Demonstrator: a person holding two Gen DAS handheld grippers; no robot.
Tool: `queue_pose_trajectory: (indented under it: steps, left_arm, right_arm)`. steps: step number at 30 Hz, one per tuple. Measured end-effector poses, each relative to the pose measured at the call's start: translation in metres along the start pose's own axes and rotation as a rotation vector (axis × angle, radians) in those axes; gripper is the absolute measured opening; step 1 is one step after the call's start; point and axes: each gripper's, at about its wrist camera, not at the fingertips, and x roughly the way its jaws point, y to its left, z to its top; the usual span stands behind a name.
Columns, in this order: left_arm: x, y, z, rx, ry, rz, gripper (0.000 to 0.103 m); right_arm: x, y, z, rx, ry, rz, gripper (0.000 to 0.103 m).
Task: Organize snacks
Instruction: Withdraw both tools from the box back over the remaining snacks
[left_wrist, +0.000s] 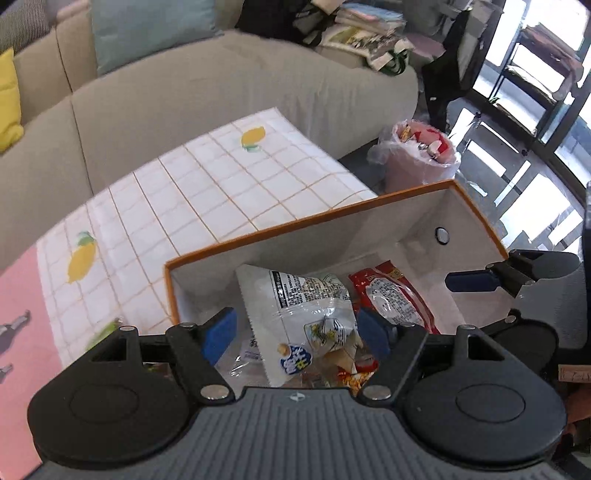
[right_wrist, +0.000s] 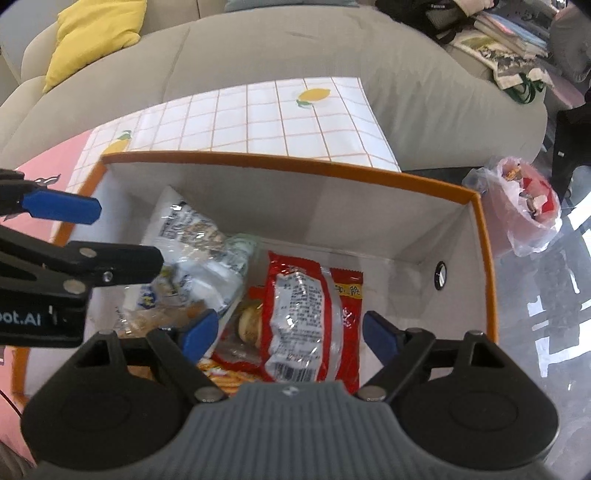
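Note:
An orange-rimmed storage box (left_wrist: 332, 216) (right_wrist: 280, 162) with grey inner walls holds several snack packs. My left gripper (left_wrist: 297, 330) hangs open above a white and clear snack bag (left_wrist: 306, 306) (right_wrist: 199, 236) that lies in the box, its blue pads apart from the bag. My right gripper (right_wrist: 290, 330) is open over a red snack pack (right_wrist: 310, 317) (left_wrist: 399, 299), which also lies loose in the box. A small orange-patterned pack (right_wrist: 225, 376) shows beneath them. Each gripper's blue finger reaches into the other's view at the side.
The box stands on a lemon-print checked cloth (left_wrist: 207, 184) (right_wrist: 280, 114) beside a pink sheet (left_wrist: 18, 314). A grey sofa (left_wrist: 184, 96) with a yellow cushion (right_wrist: 92, 37) lies behind. A pink bin with a plastic liner (left_wrist: 421, 155) (right_wrist: 524, 206) stands on the floor at the right.

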Motion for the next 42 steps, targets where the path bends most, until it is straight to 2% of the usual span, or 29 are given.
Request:
queue_pose_trajectory:
  steps: [2, 9, 18, 23, 26, 29, 31, 33, 34, 35, 41, 42]
  left_arm:
    - [-0.017, 0.0, -0.004, 0.007, -0.027, 0.004, 0.087]
    - [-0.08, 0.008, -0.026, -0.02, -0.123, 0.007, 0.087]
    - [-0.15, 0.033, -0.079, -0.089, -0.231, 0.048, 0.087]
    - [-0.171, 0.055, -0.117, -0.162, -0.272, 0.102, 0.087]
    - [-0.172, 0.066, -0.141, -0.194, -0.264, 0.13, 0.087]
    - [-0.168, 0.074, -0.166, -0.222, -0.245, 0.146, 0.087]
    - [-0.162, 0.081, -0.183, -0.26, -0.221, 0.145, 0.086]
    - [-0.153, 0.087, -0.197, -0.309, -0.19, 0.138, 0.083]
    - [-0.15, 0.091, -0.204, -0.329, -0.18, 0.13, 0.083]
    - [-0.145, 0.093, -0.209, -0.349, -0.167, 0.117, 0.082]
    - [-0.12, 0.094, -0.223, -0.386, -0.13, 0.074, 0.084]
    - [-0.113, 0.093, -0.223, -0.386, -0.119, 0.071, 0.085]
  right_arm:
    - [-0.013, 0.006, -0.005, 0.009, -0.019, -0.006, 0.089]
    - [-0.065, 0.03, -0.02, 0.063, -0.125, 0.036, 0.091]
    - [-0.116, 0.081, -0.048, 0.137, -0.277, 0.11, 0.093]
    - [-0.128, 0.103, -0.072, 0.207, -0.338, 0.153, 0.093]
    - [-0.13, 0.114, -0.085, 0.239, -0.355, 0.19, 0.093]
    - [-0.131, 0.132, -0.1, 0.23, -0.383, 0.188, 0.092]
    - [-0.128, 0.145, -0.111, 0.197, -0.4, 0.158, 0.088]
    - [-0.121, 0.159, -0.122, 0.158, -0.391, 0.128, 0.08]
    - [-0.115, 0.164, -0.126, 0.137, -0.377, 0.118, 0.071]
    - [-0.11, 0.166, -0.132, 0.116, -0.362, 0.111, 0.066]
    - [-0.072, 0.175, -0.148, 0.034, -0.294, 0.019, 0.042]
    - [-0.067, 0.174, -0.15, 0.027, -0.283, 0.009, 0.04]
